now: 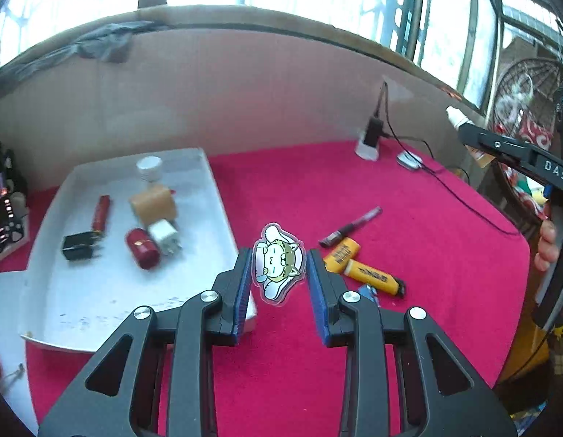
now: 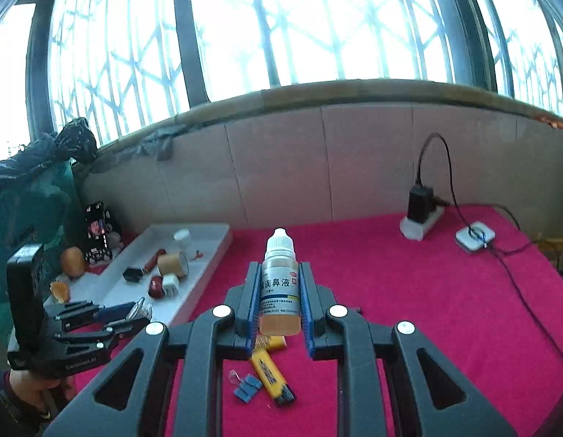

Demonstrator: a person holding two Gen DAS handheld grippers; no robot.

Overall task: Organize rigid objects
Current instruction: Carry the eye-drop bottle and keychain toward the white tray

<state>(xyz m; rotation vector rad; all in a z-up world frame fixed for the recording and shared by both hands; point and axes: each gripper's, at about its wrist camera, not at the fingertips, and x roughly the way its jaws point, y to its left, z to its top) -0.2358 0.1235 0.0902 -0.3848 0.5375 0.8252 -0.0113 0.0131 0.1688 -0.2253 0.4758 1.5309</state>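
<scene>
Your right gripper (image 2: 279,293) is clamped on a small clear dropper bottle with a white cap and amber liquid (image 2: 280,284), its blue pads pressing the printed label from both sides, the bottle upright and raised above the magenta cloth-covered table (image 2: 408,309). Your left gripper (image 1: 279,267) holds a flat clear acrylic charm printed with a cartoon cat (image 1: 279,262); the charm stands between its 2 blue-lined fingers and, seen from the right wrist view, it is pinched edge-on at the fingertips, lifted off the cloth. Just beside the left gripper's left finger sits the long white rectangular tray (image 1: 215,196), its near right corner close under that finger. Inside the tray lie a white screw-cap jar (image 1: 149,167), a tan cardboard-coloured roll (image 1: 153,205), a slim red tube (image 1: 101,213), a round dark red container (image 1: 143,249), a white plug adapter (image 1: 165,236) touching it, and a black plug (image 1: 79,247). On the cloth to the right of the left gripper rest 2 yellow lighters (image 1: 357,262) side by side, a dark pen with a clear cap (image 1: 350,226) just behind them, and small blue binder clips (image 2: 249,388) near the front. Well apart, at the table's far right, a white power strip with a black charger (image 2: 421,215) and a small white square box (image 2: 475,240) sit with black cables (image 2: 518,284) trailing across the cloth.
</scene>
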